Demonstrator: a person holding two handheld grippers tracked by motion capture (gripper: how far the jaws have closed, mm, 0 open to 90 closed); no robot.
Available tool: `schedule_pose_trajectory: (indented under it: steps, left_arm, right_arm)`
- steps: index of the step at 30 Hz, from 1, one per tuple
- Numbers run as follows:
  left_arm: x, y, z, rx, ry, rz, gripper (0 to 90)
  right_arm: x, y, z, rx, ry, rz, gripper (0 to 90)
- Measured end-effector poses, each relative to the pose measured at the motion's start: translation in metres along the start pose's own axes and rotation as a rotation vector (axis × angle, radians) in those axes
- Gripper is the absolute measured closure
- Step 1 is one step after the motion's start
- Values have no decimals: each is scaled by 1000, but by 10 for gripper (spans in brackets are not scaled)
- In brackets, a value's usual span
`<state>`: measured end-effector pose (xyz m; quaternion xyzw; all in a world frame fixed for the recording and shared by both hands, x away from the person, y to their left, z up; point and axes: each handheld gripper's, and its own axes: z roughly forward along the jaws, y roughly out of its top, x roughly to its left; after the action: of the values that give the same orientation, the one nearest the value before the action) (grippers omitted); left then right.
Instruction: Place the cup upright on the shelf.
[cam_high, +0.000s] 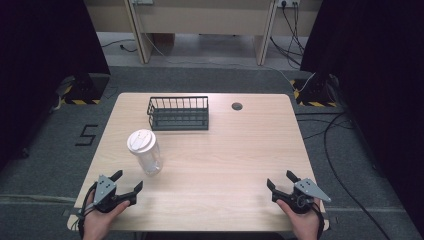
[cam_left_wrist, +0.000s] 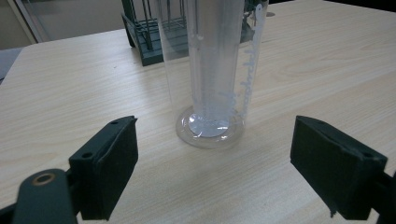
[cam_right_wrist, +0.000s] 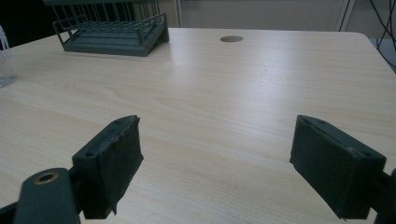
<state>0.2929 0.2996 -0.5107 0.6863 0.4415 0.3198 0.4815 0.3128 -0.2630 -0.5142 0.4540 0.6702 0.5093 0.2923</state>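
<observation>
Surface: pale wooden table (cam_high: 220, 165) is standing on grey carpet, with a round cable hole (cam_high: 237, 106) near its far edge.
Left gripper: my left gripper (cam_high: 129, 183) is resting over the near left corner of the table, its jaws standing wide apart and gripping nothing.
Bottle: clear plastic bottle (cam_high: 148, 155) with a white lid (cam_high: 139, 140) is standing upright just beyond my left gripper; in the left gripper view the bottle (cam_left_wrist: 212, 70) is sitting ahead of the gap between my jaws, apart from both pads.
Basket: dark wire basket (cam_high: 178, 113) is sitting behind the bottle, toward the far edge, well apart from both my grippers.
Right gripper: my right gripper (cam_high: 281, 179) is hovering at the near right corner, jaws also spread wide with bare table between them.
Right gripper view: basket (cam_right_wrist: 112, 28) is showing far off at upper left, cable hole (cam_right_wrist: 231, 38) beyond the middle.
</observation>
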Motion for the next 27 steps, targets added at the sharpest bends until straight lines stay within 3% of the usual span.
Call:
schedule_pose_trajectory:
  steps: [7, 11, 15, 19, 27]
  left_arm:
    - [2, 0, 1, -11, -10, -9, 146]
    - [1, 4, 5, -11, -11, 7, 144]
    - [-3, 7, 13, -6, -37, -17, 145]
    - [-6, 10, 20, -3, -47, -4, 145]
    - [1, 14, 32, 8, -35, -5, 145]
  right_arm:
    - [1, -1, -2, 1, 2, 8, 163]
    - [-1, 0, -1, 1, 2, 3, 165]
    - [-3, 0, -1, 0, 5, 27, 169]
    - [-3, 0, -2, 1, 9, 43, 170]
    - [-3, 0, -1, 11, 15, 43, 175]
